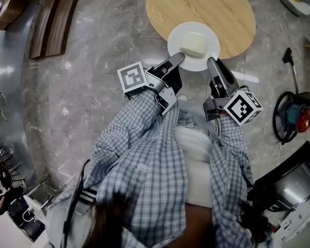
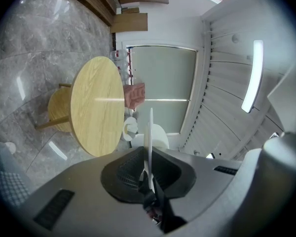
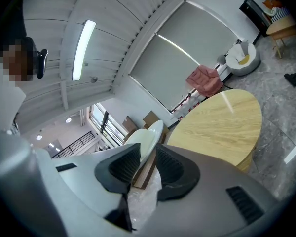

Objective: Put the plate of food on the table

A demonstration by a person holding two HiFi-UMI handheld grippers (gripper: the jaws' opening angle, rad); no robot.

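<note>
The round white plate (image 1: 196, 62) carrying a pale block of food (image 1: 195, 44) hangs over the near edge of the round light-wood surface (image 1: 217, 4), and by my judgement it is not yet resting there. The left claw (image 1: 180, 59) pinches its rim on one side, and the right claw (image 1: 212, 62) pinches the other. Setting the plate down and letting go remain.

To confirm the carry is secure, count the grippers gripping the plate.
2. The left gripper clamps the left rim of the plate; the right gripper clamps its right rim. None hidden.
</note>
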